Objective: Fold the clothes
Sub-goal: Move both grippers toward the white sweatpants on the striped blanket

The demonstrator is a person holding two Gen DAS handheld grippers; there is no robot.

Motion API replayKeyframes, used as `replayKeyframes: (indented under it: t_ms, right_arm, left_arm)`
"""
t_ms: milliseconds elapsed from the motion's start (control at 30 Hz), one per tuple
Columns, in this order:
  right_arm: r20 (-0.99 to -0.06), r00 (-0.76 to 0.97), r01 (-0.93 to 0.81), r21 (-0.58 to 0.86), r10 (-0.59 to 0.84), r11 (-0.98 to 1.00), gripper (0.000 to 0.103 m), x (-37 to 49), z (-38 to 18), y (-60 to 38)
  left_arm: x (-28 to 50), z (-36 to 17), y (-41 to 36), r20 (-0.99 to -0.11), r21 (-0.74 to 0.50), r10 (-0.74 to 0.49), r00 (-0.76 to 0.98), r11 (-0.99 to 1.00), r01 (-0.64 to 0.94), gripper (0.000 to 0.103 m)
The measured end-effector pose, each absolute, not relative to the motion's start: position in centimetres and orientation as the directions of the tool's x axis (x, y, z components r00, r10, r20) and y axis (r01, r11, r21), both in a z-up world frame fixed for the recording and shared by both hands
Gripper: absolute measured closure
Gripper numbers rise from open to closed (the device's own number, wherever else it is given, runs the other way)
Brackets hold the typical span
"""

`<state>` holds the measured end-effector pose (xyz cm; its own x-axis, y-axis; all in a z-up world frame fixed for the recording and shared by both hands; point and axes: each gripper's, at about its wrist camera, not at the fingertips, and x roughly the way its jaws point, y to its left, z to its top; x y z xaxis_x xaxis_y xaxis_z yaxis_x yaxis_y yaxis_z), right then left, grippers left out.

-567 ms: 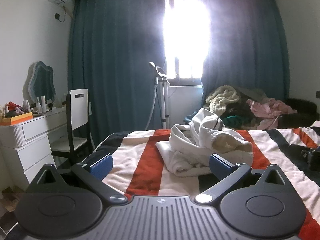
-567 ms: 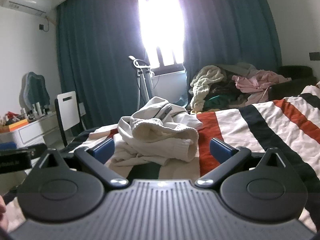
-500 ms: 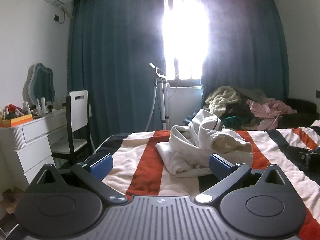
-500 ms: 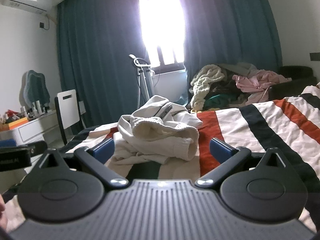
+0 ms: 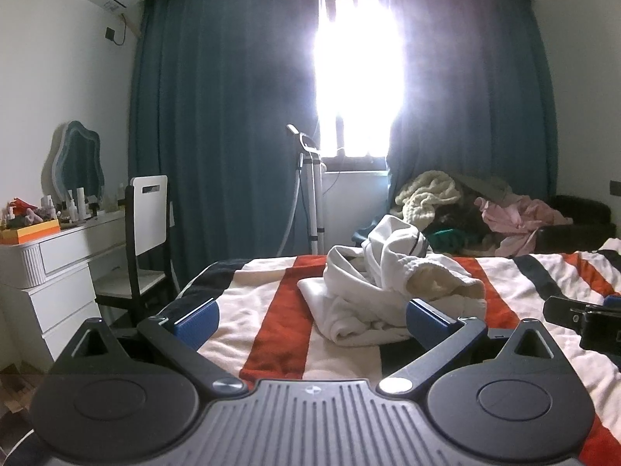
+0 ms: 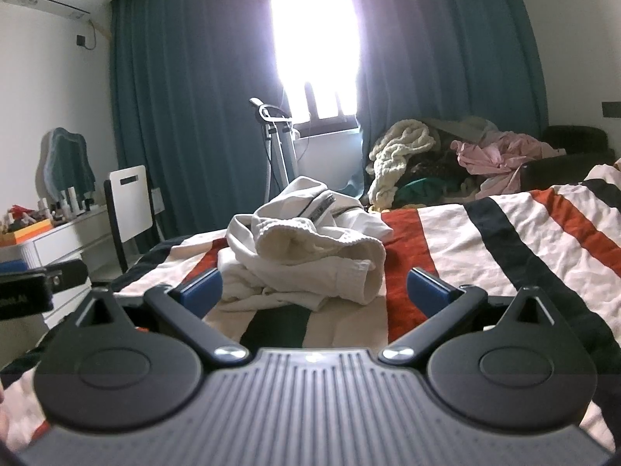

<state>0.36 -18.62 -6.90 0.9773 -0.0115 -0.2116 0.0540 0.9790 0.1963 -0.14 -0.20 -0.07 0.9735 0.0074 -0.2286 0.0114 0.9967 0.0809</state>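
Lying crumpled on the red, cream and black striped bed cover (image 5: 271,310), the cream-white fleecy garment (image 5: 388,291) sits heaped near the bed's foot. Both the left claw (image 5: 312,316) and the right claw (image 6: 314,285) gape wide with blue pads, holding nothing, short of the garment (image 6: 306,260).

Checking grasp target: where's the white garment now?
The crumpled white garment lies on the striped bedspread, centre of both views, just beyond both open tools, with the clothes pile behind it.
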Motion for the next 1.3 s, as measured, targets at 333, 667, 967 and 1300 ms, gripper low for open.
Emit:
replayKeyframes:
  t_ms: [333,667,967,1300]
  right_arm:
    - [-0.214,0.977,0.055,0.200,-0.011,0.978,0.000,0.4,-7.0,-18.7]
    - [-0.228,0.974,0.057,0.218,-0.006,0.974,0.000,0.4,-7.0,-18.9]
    - [-0.217,0.976,0.058,0.229,-0.008,0.972,0.000,0.0,-6.7,-19.2]
    - [-0.093,0.989,0.132,0.228,-0.114,0.965,0.000,0.1,-4.5,-20.2]
  left_arm:
    - [0.0,-0.2,-0.3,-0.232,0.086,0.006,0.973,0.996,0.014,0.000]
    - [0.5,-0.9,-0.1,-0.284,0.048,-0.051,0.957,0.997,0.068,0.000]
    - [0.9,-1.4,-0.1,-0.314,0.038,-0.079,0.946,0.995,0.095,0.000]
    - [1.8,-2.2,-1.1,-0.294,0.080,-0.110,0.949,0.987,0.140,0.000]
